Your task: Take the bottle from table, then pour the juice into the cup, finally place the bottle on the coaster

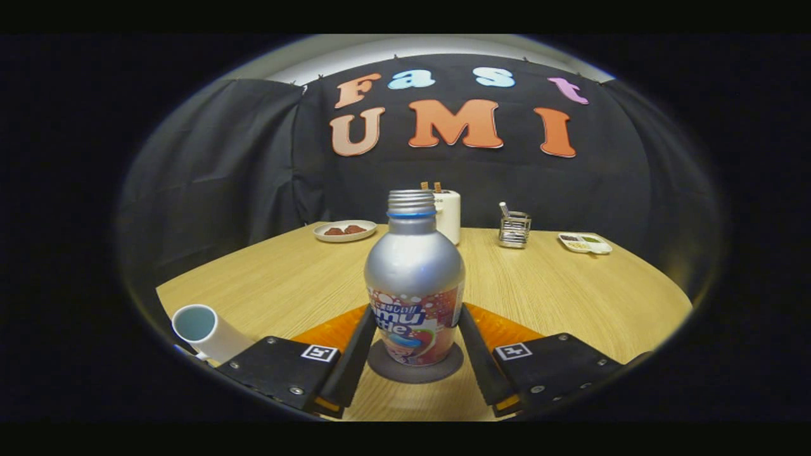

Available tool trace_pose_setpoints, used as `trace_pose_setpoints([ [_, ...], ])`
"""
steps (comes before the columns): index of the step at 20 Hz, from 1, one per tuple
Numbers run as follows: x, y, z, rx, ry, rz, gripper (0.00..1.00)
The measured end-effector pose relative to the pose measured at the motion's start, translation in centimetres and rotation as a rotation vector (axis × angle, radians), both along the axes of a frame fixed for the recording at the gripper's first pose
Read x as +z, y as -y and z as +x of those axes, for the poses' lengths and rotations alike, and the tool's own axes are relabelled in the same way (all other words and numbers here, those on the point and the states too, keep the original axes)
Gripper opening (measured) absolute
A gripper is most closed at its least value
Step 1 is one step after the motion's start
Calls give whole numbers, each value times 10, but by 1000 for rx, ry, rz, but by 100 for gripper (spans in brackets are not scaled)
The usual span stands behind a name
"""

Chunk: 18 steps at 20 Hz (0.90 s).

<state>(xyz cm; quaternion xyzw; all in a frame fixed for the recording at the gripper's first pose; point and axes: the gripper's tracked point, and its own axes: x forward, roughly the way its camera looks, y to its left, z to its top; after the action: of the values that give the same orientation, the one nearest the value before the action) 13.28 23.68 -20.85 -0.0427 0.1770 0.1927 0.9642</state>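
Observation:
A silver bottle with a colourful label and an open threaded neck stands upright on a round dark grey coaster. My gripper holds it low on the body, with the left finger and the right finger each pressing a side of the label. A white cup with a pale blue inside stands on the table to the left of the left finger.
An orange mat lies under the coaster on the wooden table. Along the far edge stand a plate of brown food, a white holder, a wire rack and a small divided dish.

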Motion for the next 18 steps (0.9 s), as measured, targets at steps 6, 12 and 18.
trace_pose_setpoints([
  [6,1,4,-6,-11,4,5,77],
  [12,2,6,-11,-5,1,2,80],
  [18,17,19,-29,-2,13,12,98],
])
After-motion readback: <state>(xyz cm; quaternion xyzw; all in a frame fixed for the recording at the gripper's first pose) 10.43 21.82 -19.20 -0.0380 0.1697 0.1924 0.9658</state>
